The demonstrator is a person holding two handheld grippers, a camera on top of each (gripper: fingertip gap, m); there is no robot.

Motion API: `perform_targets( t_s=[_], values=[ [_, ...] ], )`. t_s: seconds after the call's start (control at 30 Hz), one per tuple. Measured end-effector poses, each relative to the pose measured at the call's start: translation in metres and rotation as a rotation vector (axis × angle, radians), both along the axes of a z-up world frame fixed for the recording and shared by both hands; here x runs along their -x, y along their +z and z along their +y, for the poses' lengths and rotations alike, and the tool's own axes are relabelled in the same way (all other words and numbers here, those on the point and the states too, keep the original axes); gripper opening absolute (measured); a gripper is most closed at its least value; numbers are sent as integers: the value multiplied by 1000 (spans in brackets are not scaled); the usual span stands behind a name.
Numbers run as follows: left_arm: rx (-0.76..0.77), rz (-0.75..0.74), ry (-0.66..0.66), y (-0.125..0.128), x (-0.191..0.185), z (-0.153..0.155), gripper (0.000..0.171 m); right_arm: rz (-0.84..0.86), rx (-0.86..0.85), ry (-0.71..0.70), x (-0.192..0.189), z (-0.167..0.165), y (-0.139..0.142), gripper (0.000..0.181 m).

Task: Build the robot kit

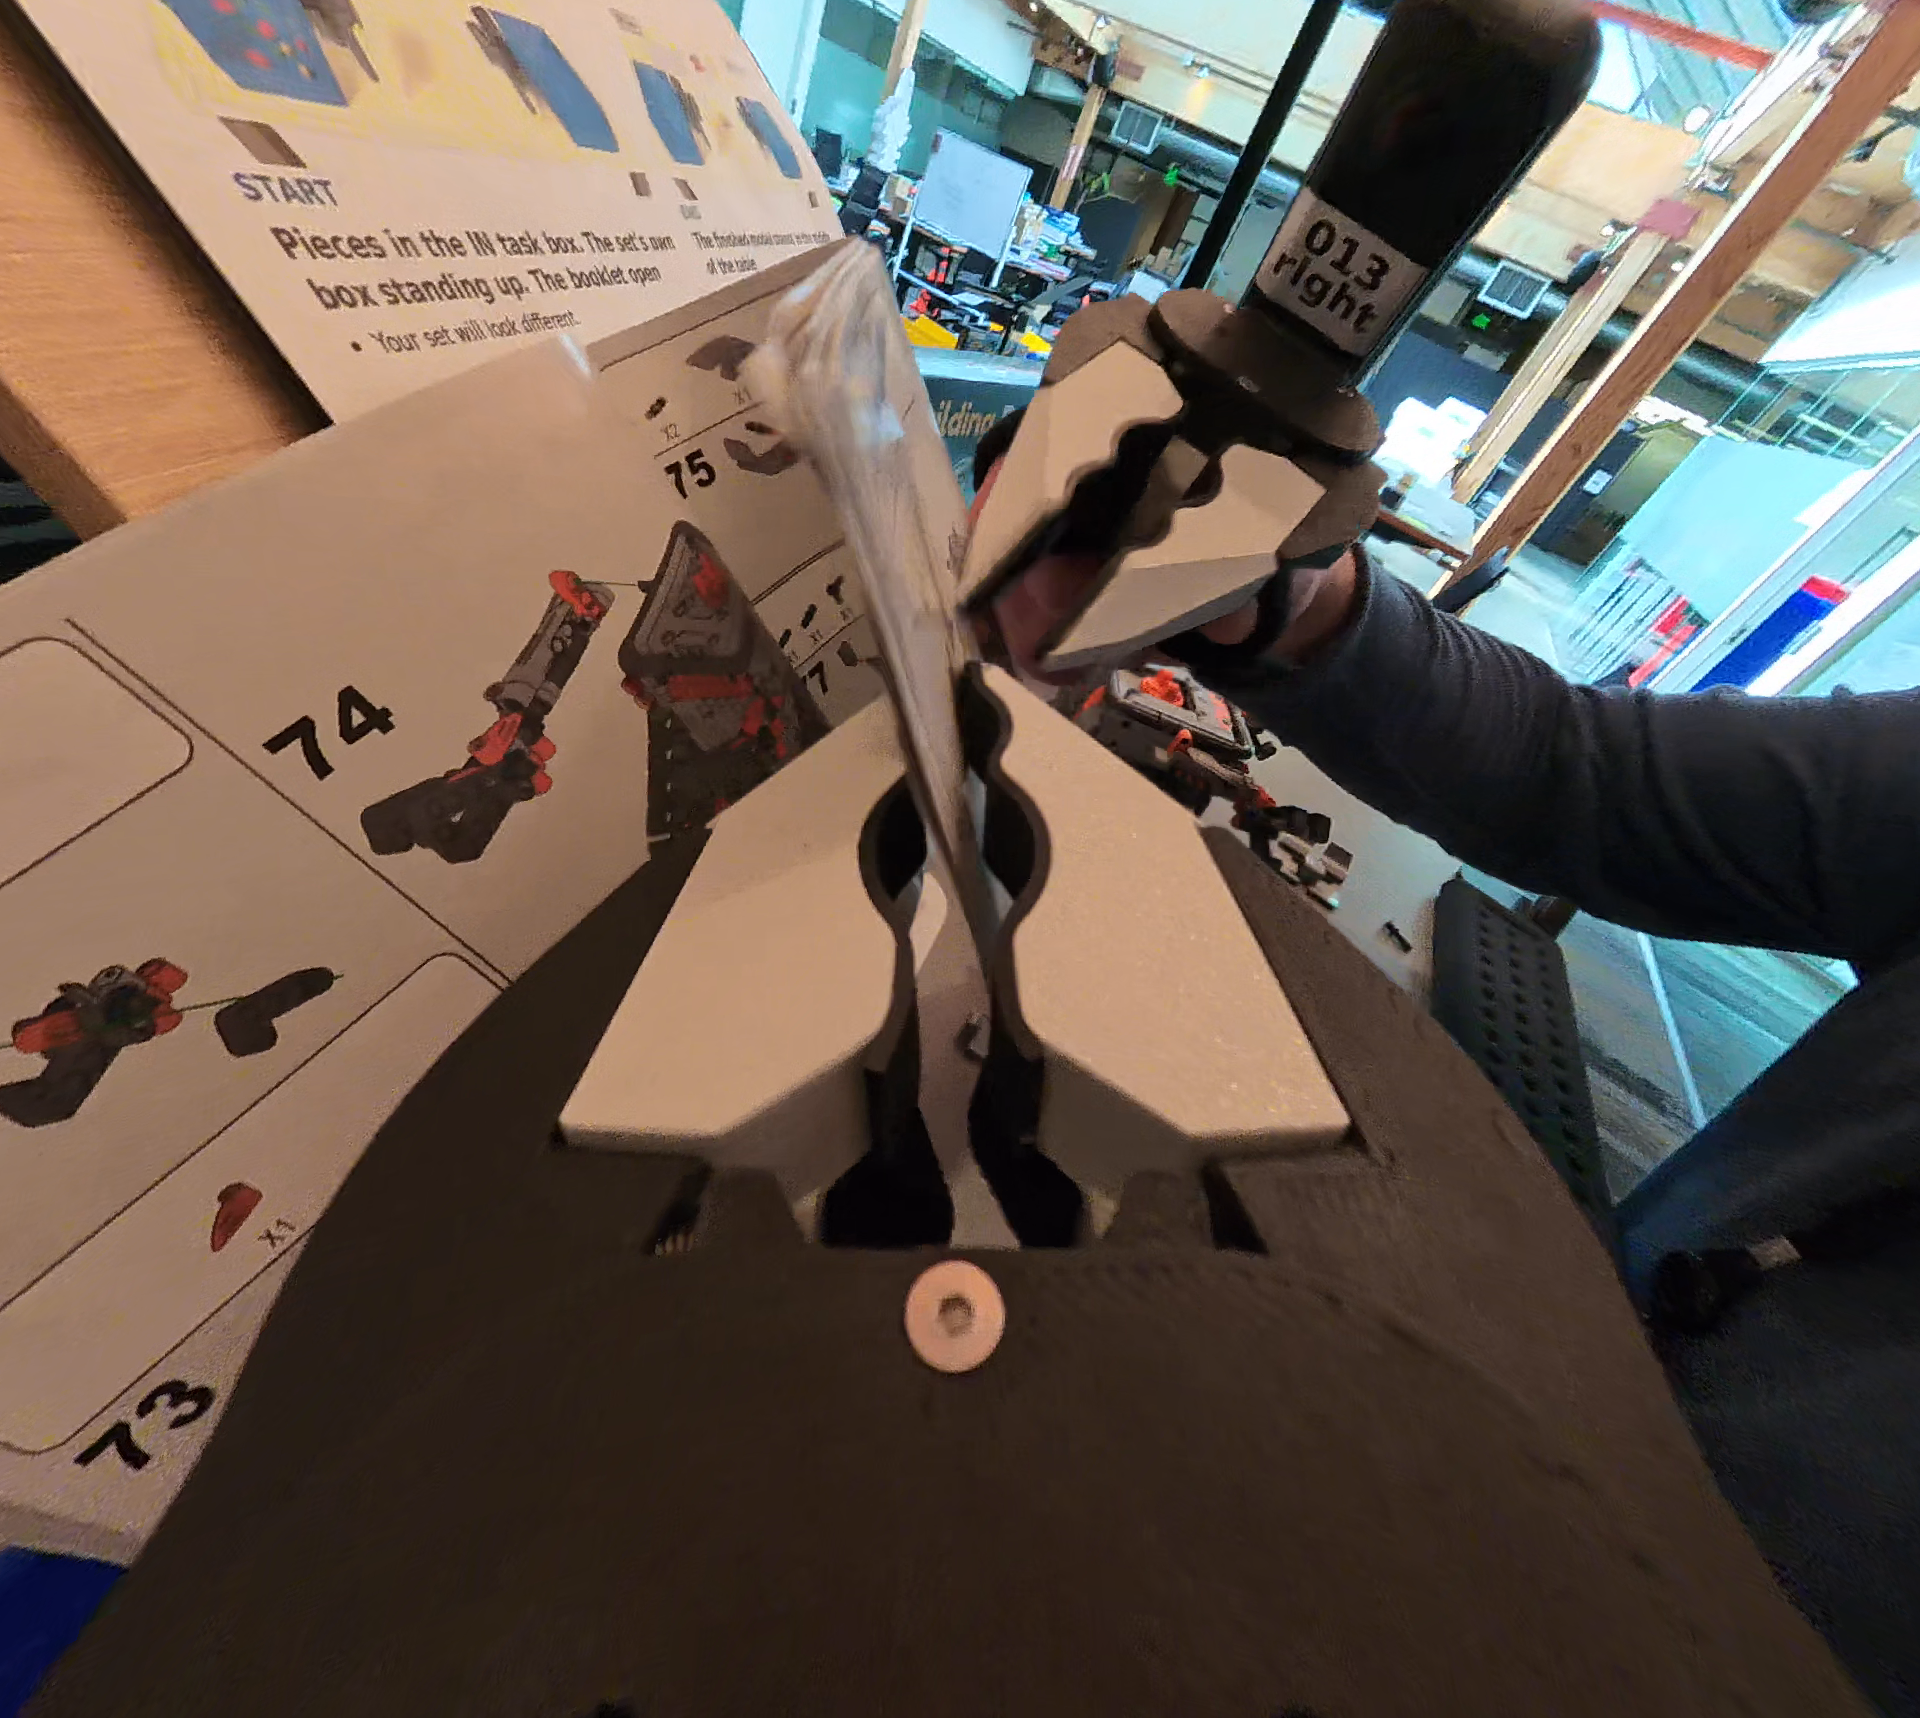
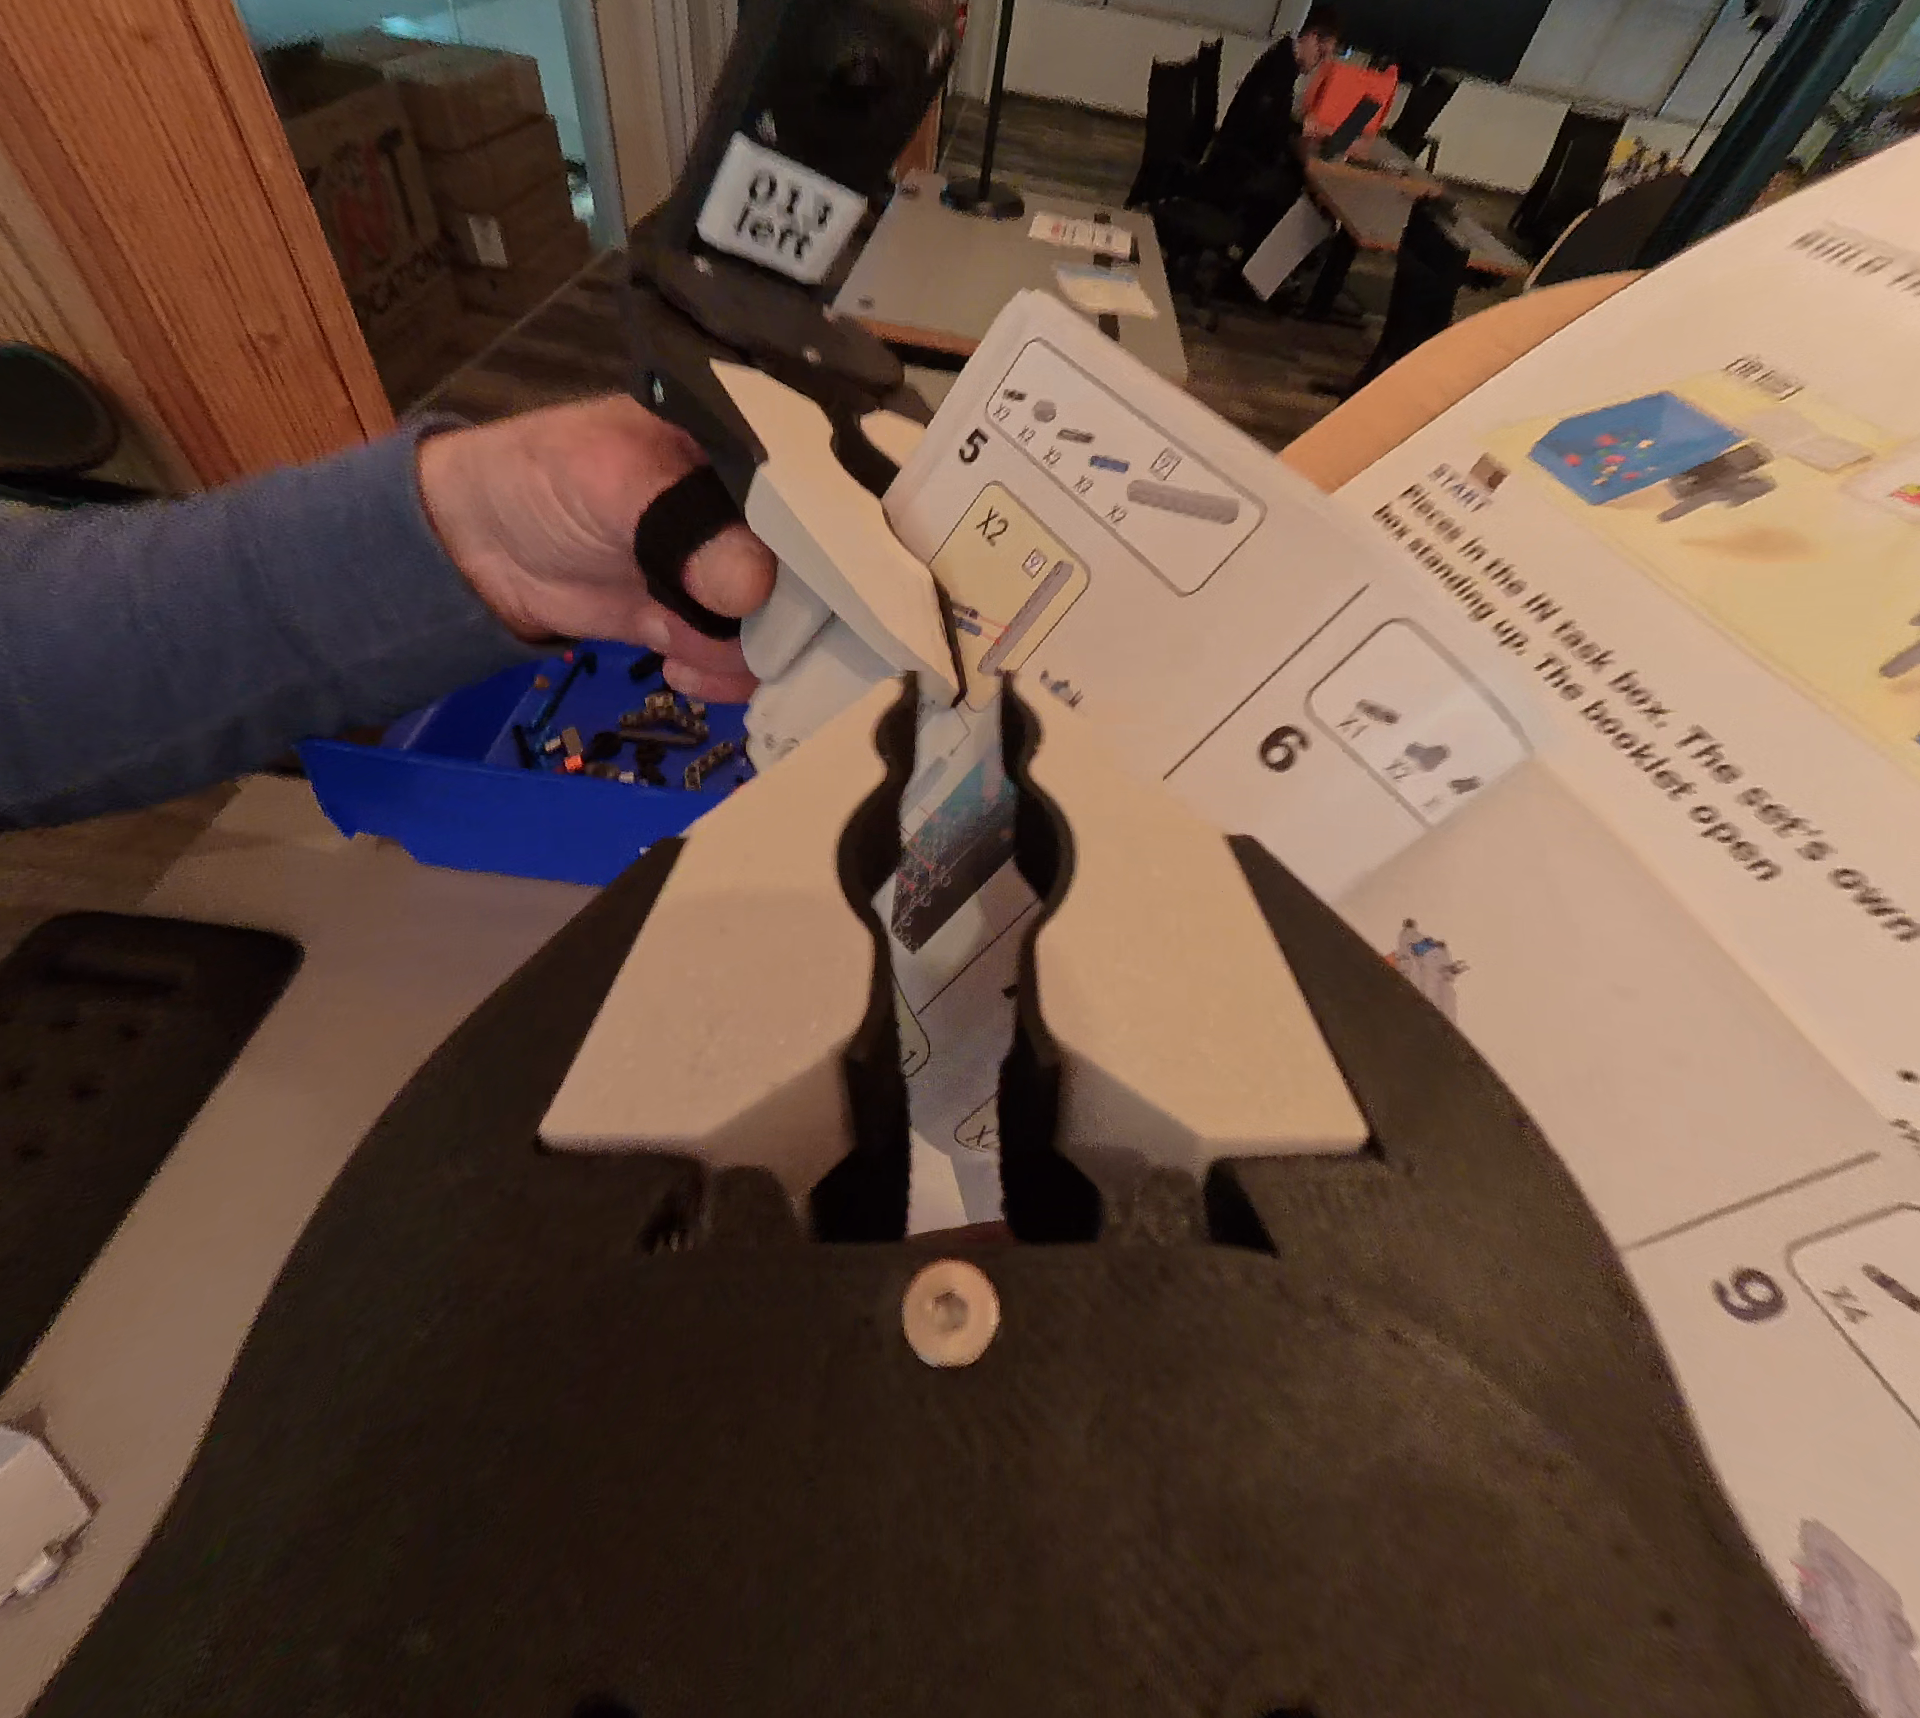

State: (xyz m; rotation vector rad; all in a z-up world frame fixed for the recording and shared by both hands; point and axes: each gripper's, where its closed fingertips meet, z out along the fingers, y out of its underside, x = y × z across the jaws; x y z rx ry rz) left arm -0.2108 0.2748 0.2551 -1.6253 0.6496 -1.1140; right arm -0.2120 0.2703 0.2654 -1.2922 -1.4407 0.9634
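A building-instruction booklet (image 1: 416,733) stands open and leans back. My left gripper (image 1: 951,712) is shut on a bunch of its pages (image 1: 873,442), seen edge-on and lifted upright. My right gripper (image 1: 1008,629), held in a hand with a dark sleeve, is just right of those pages, its tips beside the paper edge. In the right wrist view my right gripper (image 2: 956,692) has a narrow gap between its fingers and points at the lifted page (image 2: 1143,546). No paper is pinched in it. The left gripper (image 2: 940,660) clamps that page's edge just ahead of it.
A large printed instruction board (image 1: 364,58) leans behind the booklet and also shows in the right wrist view (image 2: 1662,577). A blue bin (image 2: 499,795) holds several small dark pieces. A partly built black-and-red model (image 1: 1174,712) sits behind the grippers. A black perforated panel (image 1: 1507,993) stands at right. The grippers are tip to tip, or close to it.
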Motion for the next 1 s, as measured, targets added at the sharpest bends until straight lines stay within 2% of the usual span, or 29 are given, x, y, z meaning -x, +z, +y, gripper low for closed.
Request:
perform_targets(
  t_s=[0.07,0.17,0.27,0.43,0.63,0.7,0.77,0.93,1.0],
  values=[
    [8,-35,-7,3,4,-1,0,44,-14,-23,-13,5,14,23],
    [22,-41,21,3,21,-1,0,66,-61,-94,-42,30,30,38],
    [30,-17,61,1,36,-1,0,-76,-201,-205,-67,67,24,59],
    [30,45,127,-2,48,2,0,-361,-347,-336,-109,120,-3,69],
    [20,187,219,-10,56,8,0,-454,-456,-328,-125,130,-13,47],
    [7,211,240,-9,60,7,0,-468,-449,-329,-125,130,-12,45],
    [-8,248,271,-9,63,8,0,-478,-462,-326,-127,132,-9,34],
    [-62,289,293,-2,56,4,0,-488,-420,-281,-129,134,-3,21],
    [-73,317,297,0,54,3,0,-475,-392,-259,-129,134,2,9]
  ],
)
